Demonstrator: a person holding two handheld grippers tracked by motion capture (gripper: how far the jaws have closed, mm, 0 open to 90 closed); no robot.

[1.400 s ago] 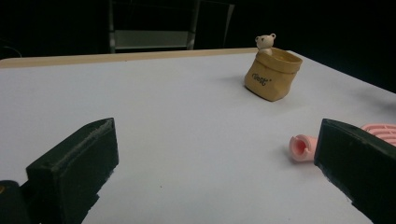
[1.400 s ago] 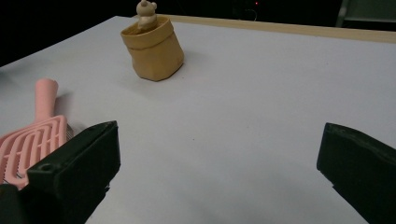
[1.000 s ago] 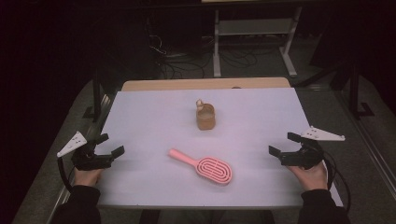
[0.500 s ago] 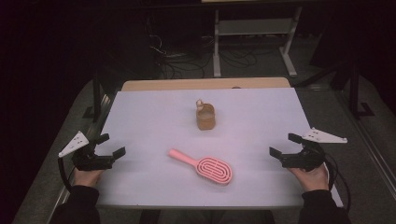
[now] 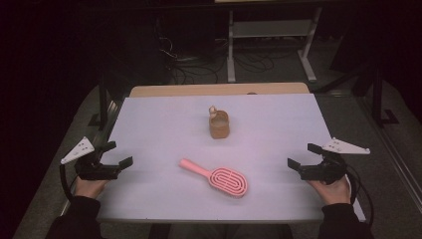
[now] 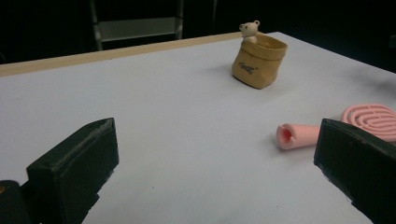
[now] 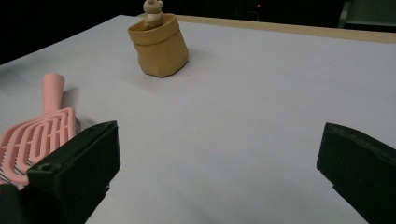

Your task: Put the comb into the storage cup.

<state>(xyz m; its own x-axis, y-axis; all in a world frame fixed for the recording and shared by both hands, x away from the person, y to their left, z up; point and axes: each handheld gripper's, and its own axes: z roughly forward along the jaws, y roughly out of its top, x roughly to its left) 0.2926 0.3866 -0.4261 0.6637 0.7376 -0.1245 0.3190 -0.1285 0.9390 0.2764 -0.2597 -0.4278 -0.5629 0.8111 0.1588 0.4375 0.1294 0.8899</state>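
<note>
- Left gripper (image 5: pixel 112 155) sits at the near left edge of the worktop (image 5: pixel 164 119), jaws wide apart, nothing between them.
- Right gripper (image 5: pixel 304 157) mirrors it at the near right edge, jaws also spread and empty.
- The pink brush (image 5: pixel 219 177) lies flat between the two grippers, nearer to me than the pouch, well apart from both.
- From the left gripper, the brush's handle end (image 6: pixel 295 135) points straight at me, ahead and to the right of the jaws (a hollow-looking round butt).
- From the right gripper, the vented brush head (image 7: pixel 35 137) lies just beyond my left-hand jaw, handle running away from me.
- The little tan pouch (image 5: pixel 219 124) with a bear figure (image 6: pixel 249 30) peeking out stands upright farther out from both grippers, apart from the brush.
- My read on the brush: light, rigid plastic, smooth and likely a bit slippery on the handle.
- I'd take hold across the handle near where it meets the head; the open-ribbed head looks awkward to pinch.
- The pouch looks soft-sided and light; squeezing its wall would probably crumple or tip it, so go gently at the rim.
</note>
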